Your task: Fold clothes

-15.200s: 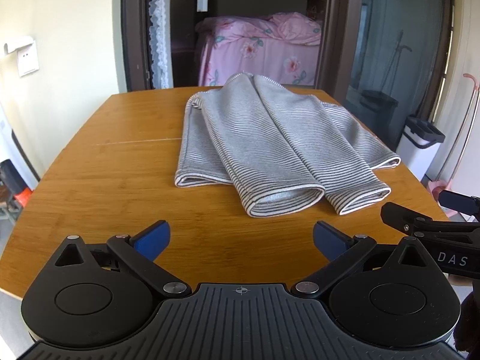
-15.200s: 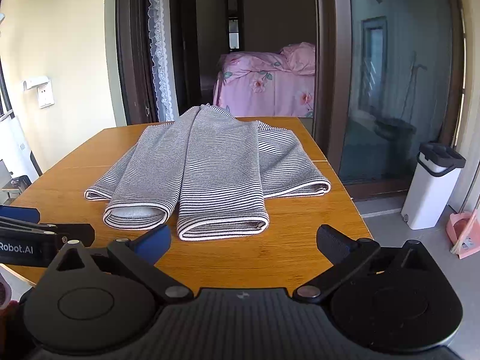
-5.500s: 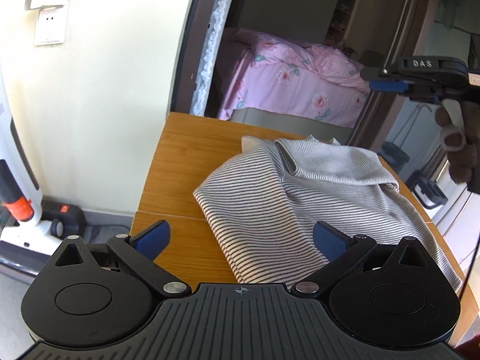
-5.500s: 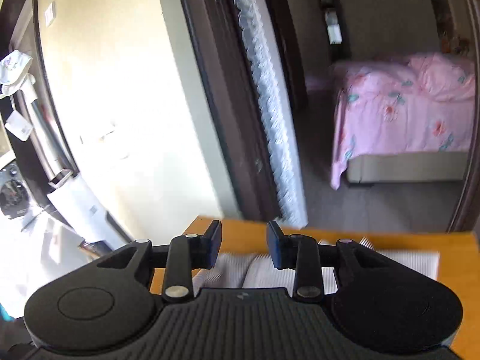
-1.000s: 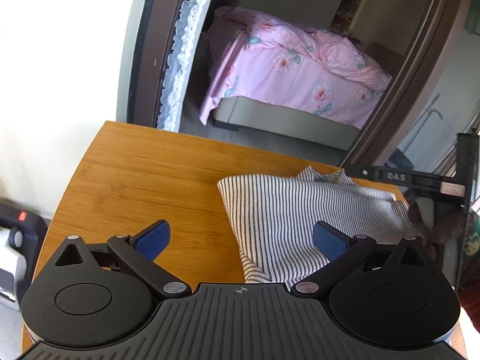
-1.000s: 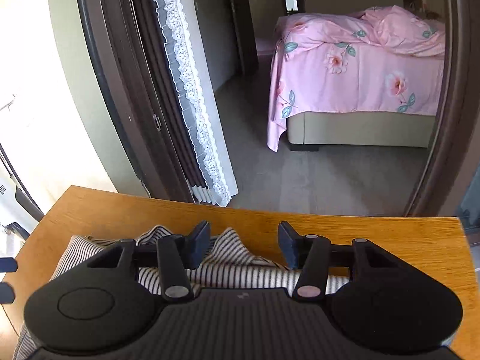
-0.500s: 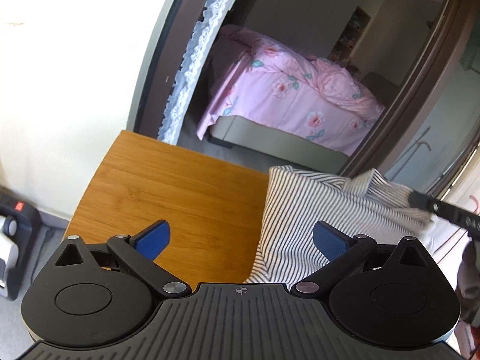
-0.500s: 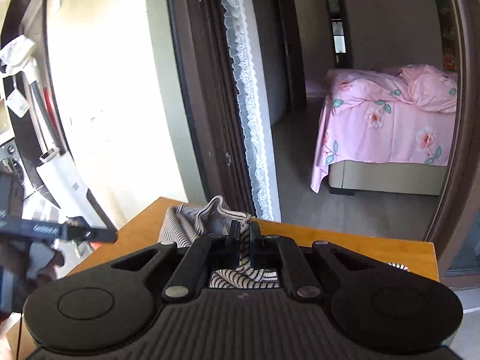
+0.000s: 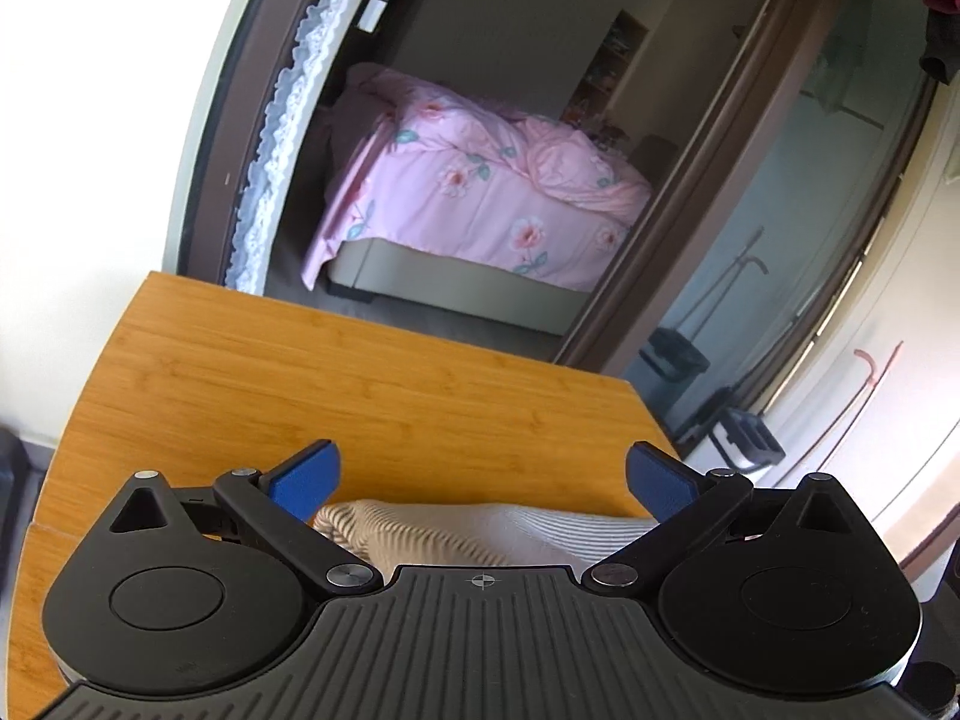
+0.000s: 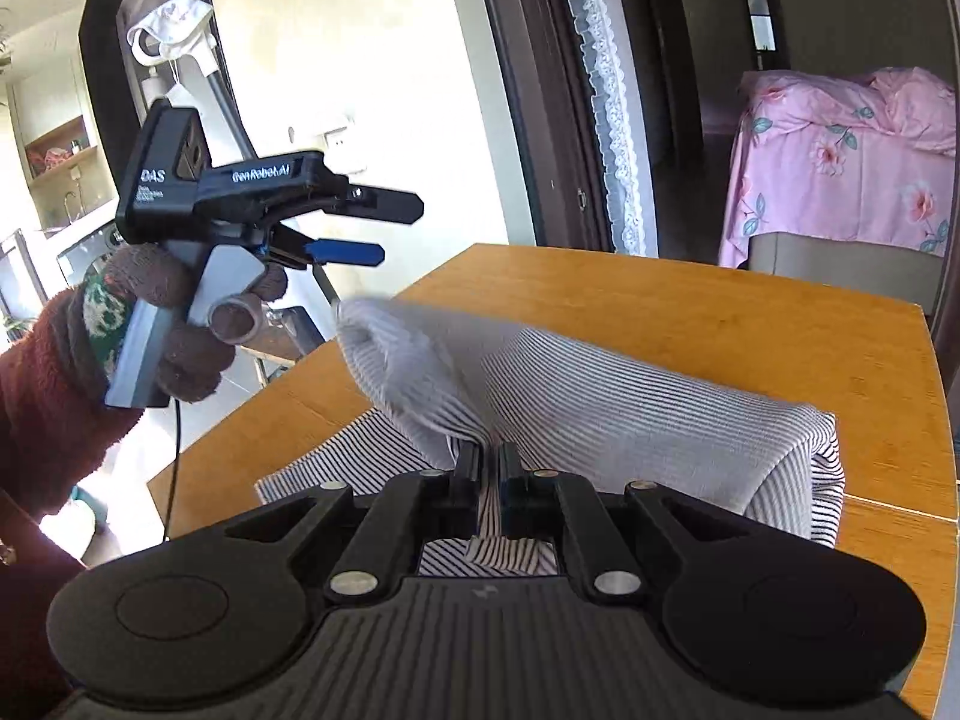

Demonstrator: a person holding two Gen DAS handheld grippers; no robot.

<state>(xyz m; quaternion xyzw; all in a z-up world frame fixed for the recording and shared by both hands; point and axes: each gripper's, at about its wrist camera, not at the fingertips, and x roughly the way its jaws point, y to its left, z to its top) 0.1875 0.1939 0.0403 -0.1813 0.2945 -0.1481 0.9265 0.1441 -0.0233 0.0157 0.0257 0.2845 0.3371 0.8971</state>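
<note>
The grey-and-white striped garment (image 10: 630, 408) lies bunched on the wooden table (image 10: 750, 324). My right gripper (image 10: 489, 456) is shut on a pinched fold of the striped garment and holds that part lifted, blurred with motion. My left gripper (image 9: 480, 471) is open and empty above the table; a strip of the garment (image 9: 468, 531) shows just below its fingers. In the right wrist view the left gripper (image 10: 384, 228) hangs in the air to the left of the garment, jaws apart, held by a gloved hand (image 10: 180, 330).
The table's far edge (image 9: 372, 324) faces a doorway with a lace curtain (image 9: 282, 120) and a pink bed (image 9: 480, 198) beyond. A bin (image 9: 744, 432) stands on the floor to the right of the table. A seam (image 10: 888, 507) crosses the tabletop.
My right gripper has pulled the pinched fold of the garment back toward the near side. My left gripper has risen and shifted, so the garment now lies under it. It stayed open.
</note>
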